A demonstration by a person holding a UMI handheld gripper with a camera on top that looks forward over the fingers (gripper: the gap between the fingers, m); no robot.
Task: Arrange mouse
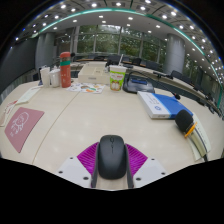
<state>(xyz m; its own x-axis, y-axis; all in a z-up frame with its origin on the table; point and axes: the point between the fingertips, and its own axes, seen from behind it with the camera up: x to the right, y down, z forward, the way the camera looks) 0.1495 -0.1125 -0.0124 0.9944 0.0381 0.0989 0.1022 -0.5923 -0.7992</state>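
A black computer mouse (111, 155) sits between my two fingers, its front pointing away from me, over the light beige table (90, 115). The purple pads (88, 155) press against both of its sides. My gripper (111, 160) is shut on the mouse. I cannot tell whether the mouse rests on the table or is held just above it.
A pink mat (20, 127) lies at the left. A red bottle (65, 70) and white containers stand at the back left. A green-labelled cup (117, 77) stands at the back. A white box and blue book (160, 104) and a yellow-black tool (186, 122) lie at the right.
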